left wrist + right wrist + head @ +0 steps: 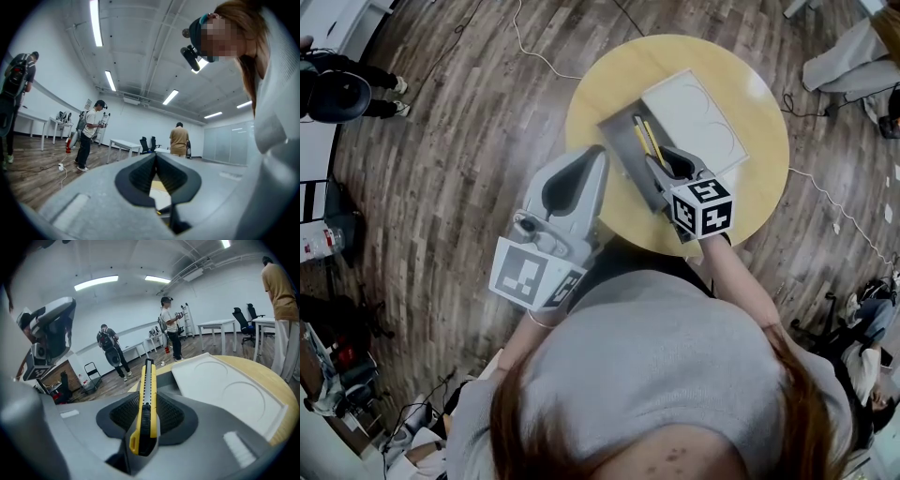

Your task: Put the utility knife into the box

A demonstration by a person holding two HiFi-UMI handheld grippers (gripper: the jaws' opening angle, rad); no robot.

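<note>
A yellow utility knife (pixel 148 380) with a black slider sticks forward out of my right gripper (pixel 149 401), which is shut on its rear half. In the head view that gripper (pixel 654 161) hangs over the round yellow table (pixel 750 197), and the knife (pixel 642 139) lies above the open grey box (pixel 617 141). A white lid (pixel 694 117) with round recesses lies beside the box on the right. My left gripper (pixel 592 161) hovers by the table's left edge. Its fingertips meet with nothing between them, and in its own view the left gripper (pixel 156 159) points level across the room.
The grey box's (pixel 171 378) wall shows just right of the knife, next to the white lid (pixel 220 385). Several people stand about the room, one with a backpack (pixel 108 350) and one in a tan shirt (pixel 179 139). Cables trail over the wooden floor (pixel 469 141).
</note>
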